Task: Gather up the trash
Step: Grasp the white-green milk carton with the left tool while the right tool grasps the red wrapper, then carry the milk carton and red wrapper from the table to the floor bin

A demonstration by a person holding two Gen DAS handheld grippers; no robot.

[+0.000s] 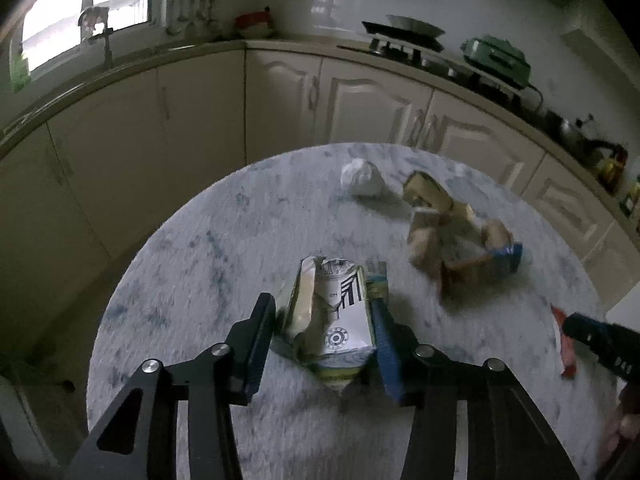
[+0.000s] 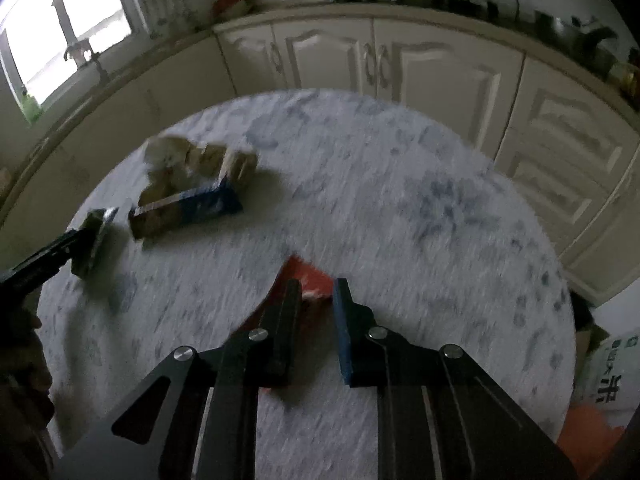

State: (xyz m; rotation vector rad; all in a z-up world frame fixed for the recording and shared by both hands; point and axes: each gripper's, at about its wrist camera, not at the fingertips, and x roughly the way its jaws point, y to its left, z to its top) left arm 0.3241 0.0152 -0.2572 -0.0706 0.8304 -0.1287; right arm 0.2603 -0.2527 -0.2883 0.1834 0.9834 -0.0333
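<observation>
left gripper (image 1: 322, 308) clamped on a crushed white carton (image 1: 340, 320), both fingers pressing its sides, over the round marble table (image 1: 200, 280). right gripper (image 2: 316, 292) has its fingers either side of a red wrapper (image 2: 306, 276) on the tabletop; can't tell if it's pinched. crumpled blue-and-tan box (image 2: 188, 204) and white paper wad (image 1: 362, 178) lie farther back.

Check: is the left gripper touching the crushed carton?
Touching. The left wrist view shows the left gripper with both fingers pressed against the sides of the crushed carton.
</observation>
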